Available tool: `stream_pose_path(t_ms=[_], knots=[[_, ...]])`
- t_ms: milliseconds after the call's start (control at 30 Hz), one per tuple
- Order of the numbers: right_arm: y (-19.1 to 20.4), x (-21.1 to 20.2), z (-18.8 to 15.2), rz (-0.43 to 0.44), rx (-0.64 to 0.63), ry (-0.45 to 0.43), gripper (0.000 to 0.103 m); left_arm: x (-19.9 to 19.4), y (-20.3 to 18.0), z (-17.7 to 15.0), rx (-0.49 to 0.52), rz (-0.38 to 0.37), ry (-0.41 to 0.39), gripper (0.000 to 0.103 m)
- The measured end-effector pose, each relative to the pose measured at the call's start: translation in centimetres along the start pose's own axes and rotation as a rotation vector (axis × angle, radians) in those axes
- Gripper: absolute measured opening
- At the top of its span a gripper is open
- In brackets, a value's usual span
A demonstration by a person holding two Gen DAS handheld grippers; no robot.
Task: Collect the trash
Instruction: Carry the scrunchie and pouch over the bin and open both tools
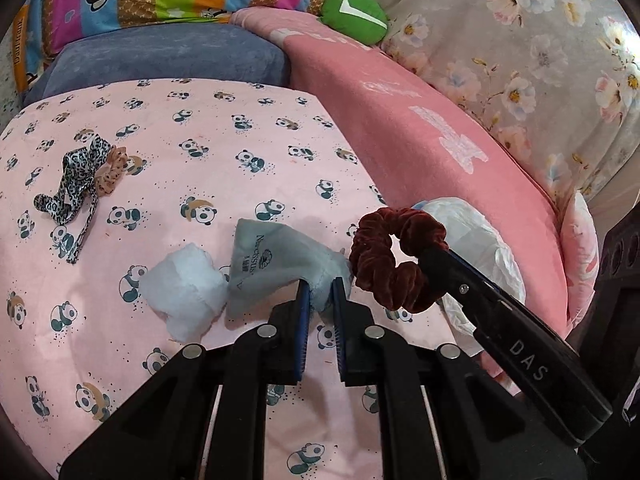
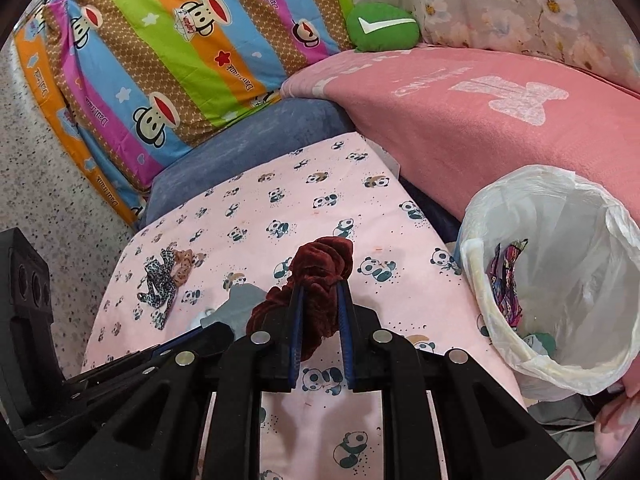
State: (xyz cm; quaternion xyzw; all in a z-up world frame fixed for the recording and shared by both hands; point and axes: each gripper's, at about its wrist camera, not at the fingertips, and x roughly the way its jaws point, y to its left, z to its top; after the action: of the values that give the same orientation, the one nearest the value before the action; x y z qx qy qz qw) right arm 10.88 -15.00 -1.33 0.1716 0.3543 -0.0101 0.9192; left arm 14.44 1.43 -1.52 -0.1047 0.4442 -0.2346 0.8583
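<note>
My left gripper (image 1: 320, 286) is shut on a corner of a grey printed cloth pouch (image 1: 276, 264) lying on the panda sheet. A crumpled white tissue (image 1: 184, 292) lies just left of the pouch. My right gripper (image 2: 320, 284) is shut on a dark red velvet scrunchie (image 2: 316, 276), held above the sheet; it also shows in the left wrist view (image 1: 384, 260). A bin lined with a white plastic bag (image 2: 560, 280) stands at the right, with colourful wrappers inside.
A leopard-print ribbon (image 1: 76, 188) and a tan scrunchie (image 1: 114, 172) lie at the sheet's left. A pink blanket (image 1: 420, 132), blue cushion (image 1: 168, 56), striped monkey pillow (image 2: 180, 60) and green plush (image 2: 380, 26) ring the far side.
</note>
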Motion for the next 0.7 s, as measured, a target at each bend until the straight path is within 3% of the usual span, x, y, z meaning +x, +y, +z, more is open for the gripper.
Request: stream_pose_path(t_ms=[400, 700], knots=[[-1.9, -4.5, 1.3, -0.007, 0.037, -0.097, 0.015, -2.5, -4.5, 1.9, 0.082, -0.028, -0.064, 0.011], [-6.1, -7.0, 1.5, -0.053, 0.098, -0.139, 0.015, -0.9, -9.7, 1.7, 0.156, -0.064, -0.041, 0.011]])
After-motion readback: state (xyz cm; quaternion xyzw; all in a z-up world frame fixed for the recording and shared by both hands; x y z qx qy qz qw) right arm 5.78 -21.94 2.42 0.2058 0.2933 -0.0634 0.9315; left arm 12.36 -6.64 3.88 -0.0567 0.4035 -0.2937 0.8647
